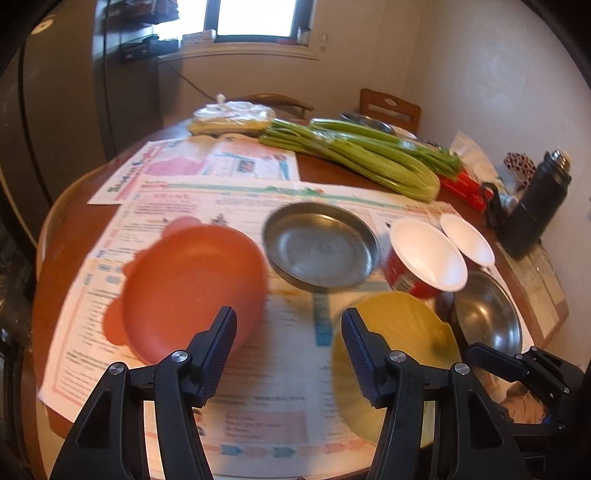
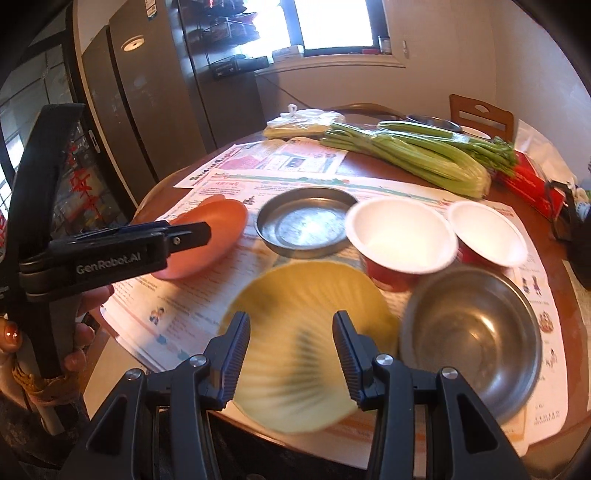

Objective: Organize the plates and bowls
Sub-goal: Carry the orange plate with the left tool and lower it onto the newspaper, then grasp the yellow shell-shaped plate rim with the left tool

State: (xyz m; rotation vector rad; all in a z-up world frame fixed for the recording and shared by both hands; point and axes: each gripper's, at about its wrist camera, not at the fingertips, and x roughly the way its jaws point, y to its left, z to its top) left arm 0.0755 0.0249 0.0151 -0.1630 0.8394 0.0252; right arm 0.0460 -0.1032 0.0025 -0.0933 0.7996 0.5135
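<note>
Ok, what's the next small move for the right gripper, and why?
Probably lower the right gripper onto the near rim of the yellow plate: its jaws stand apart and empty over that plate, which lies unstacked on the newspaper.

Both wrist cams sit close above the table [image 1: 55, 258], angled down and forward toward the window [image 2: 332, 26]. They share the yellow plate [image 1: 399, 332] at bottom centre.
</note>
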